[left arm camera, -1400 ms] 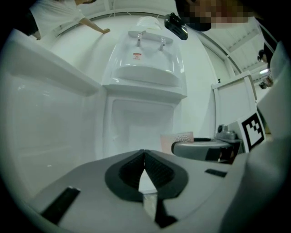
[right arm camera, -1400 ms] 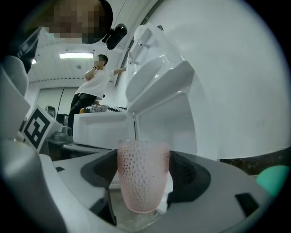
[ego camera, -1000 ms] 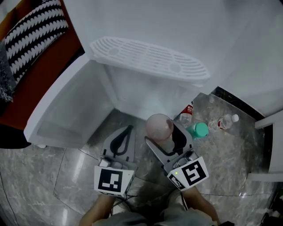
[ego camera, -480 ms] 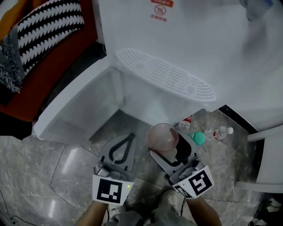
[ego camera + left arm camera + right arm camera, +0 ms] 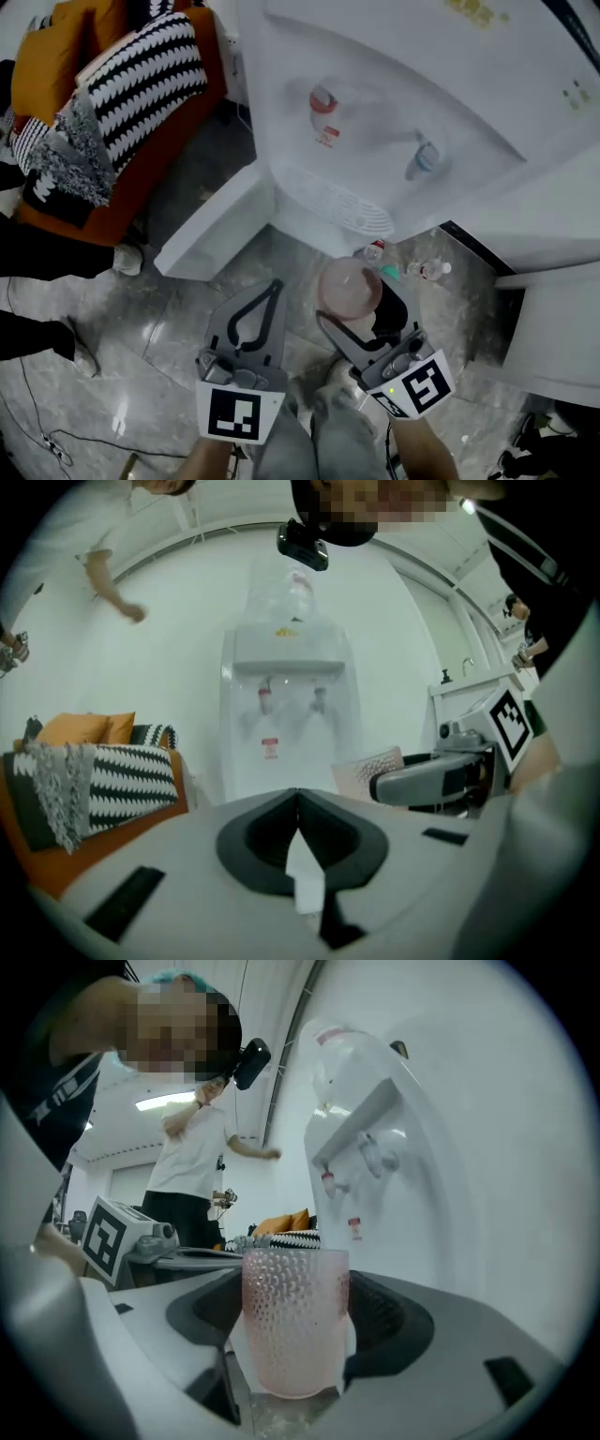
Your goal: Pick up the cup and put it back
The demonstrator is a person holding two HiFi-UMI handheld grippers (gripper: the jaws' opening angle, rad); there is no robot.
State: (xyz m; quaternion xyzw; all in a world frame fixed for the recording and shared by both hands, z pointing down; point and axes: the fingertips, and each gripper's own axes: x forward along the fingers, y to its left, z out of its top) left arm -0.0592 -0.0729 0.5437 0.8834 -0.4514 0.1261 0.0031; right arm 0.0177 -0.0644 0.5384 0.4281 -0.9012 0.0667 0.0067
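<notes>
water dispenser (image 5: 403, 103), white and tall, fills the upper right of the head view. its lower door (image 5: 220, 225) stands open over the grey marble floor (image 5: 141, 328), and its ribbed drip tray (image 5: 339, 204) juts out under the two taps. off to the left sits an orange sofa (image 5: 52, 70) with a black-and-white cushion (image 5: 141, 84).

nearer the person, the left gripper (image 5: 273, 289) hangs beside its partner, jaws pressed together with nothing between them. the right gripper (image 5: 364, 311) pinches the cup (image 5: 349, 287), a pink dimpled tumbler. the cup is upright and in the air, in front of the dispenser and short of the tray. a few small bottles (image 5: 375, 251) lie on the floor at the dispenser's foot, just past the cup.

risk from here, as i judge it: the tumbler is held by side pressure alone, so a tilt or a slackened squeeze on the way to its resting place could let it slide out. releasing it too near the tray's edge could tip it down among the bottles.
</notes>
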